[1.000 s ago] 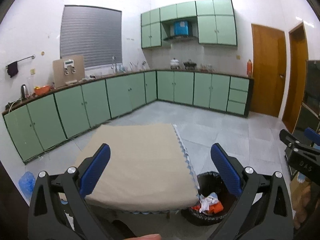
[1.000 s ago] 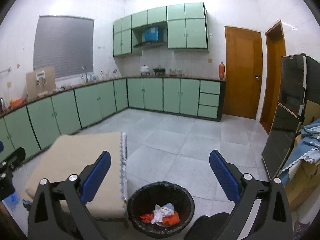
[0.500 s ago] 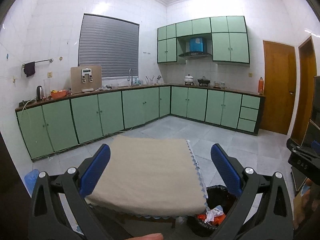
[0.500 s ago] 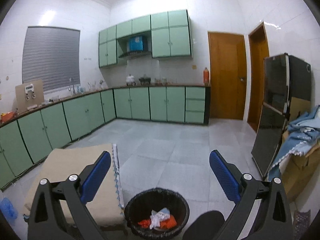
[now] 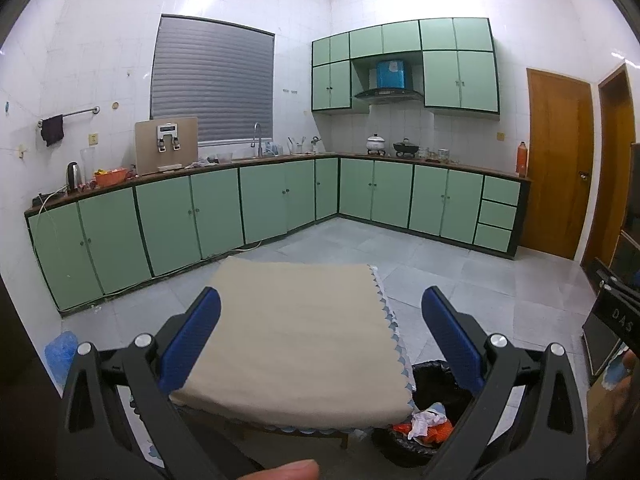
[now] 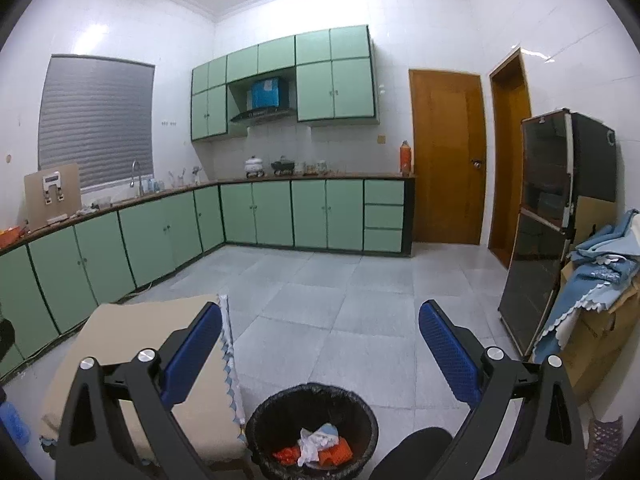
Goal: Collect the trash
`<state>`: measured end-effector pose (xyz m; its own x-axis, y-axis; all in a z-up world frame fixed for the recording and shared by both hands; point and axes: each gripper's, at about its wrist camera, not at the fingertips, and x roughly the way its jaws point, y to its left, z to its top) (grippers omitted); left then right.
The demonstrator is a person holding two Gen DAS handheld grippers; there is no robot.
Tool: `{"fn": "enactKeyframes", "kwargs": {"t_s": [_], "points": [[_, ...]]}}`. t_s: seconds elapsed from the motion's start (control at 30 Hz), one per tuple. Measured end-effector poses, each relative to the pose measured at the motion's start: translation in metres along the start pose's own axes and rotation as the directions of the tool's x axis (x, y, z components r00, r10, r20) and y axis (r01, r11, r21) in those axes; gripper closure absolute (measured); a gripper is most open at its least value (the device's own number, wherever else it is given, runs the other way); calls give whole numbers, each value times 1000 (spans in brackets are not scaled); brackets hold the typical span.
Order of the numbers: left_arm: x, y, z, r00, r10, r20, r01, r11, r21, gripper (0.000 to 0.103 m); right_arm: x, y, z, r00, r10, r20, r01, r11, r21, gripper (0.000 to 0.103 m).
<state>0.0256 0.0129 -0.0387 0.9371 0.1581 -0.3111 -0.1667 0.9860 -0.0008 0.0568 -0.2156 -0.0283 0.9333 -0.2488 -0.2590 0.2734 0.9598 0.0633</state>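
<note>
Right gripper held above floor, blue-padded fingers spread wide, nothing between. Black-lined trash bin below, holding white crumpled paper and orange scraps. Beige-covered table just left of bin. Green cabinets behind; dark fridge right.
</note>
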Motion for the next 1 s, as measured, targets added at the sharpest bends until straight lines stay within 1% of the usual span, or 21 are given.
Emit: {"fn": "enactKeyframes", "kwargs": {"t_s": [0.27, 0.53, 0.73, 1.0], "points": [[-7, 8, -1, 1000, -2, 26, 3, 1000, -27, 6, -7, 0, 6, 1000, 3, 17, -3, 1000, 6, 6], [-5, -2, -1, 1000, -11, 8, 11, 1000, 17, 6, -16, -4, 8, 998, -9, 60, 9, 1000, 10, 6], [-16, 4, 3, 999, 13, 33, -13, 1000, 0, 6, -22, -6, 9, 996, -11, 83, 11, 1000, 5, 6], [-25, 5, 8, 999, -6, 50, 6, 1000, 0, 6, -30, -4, 11, 996, -13, 93, 13, 1000, 1, 6]]}}
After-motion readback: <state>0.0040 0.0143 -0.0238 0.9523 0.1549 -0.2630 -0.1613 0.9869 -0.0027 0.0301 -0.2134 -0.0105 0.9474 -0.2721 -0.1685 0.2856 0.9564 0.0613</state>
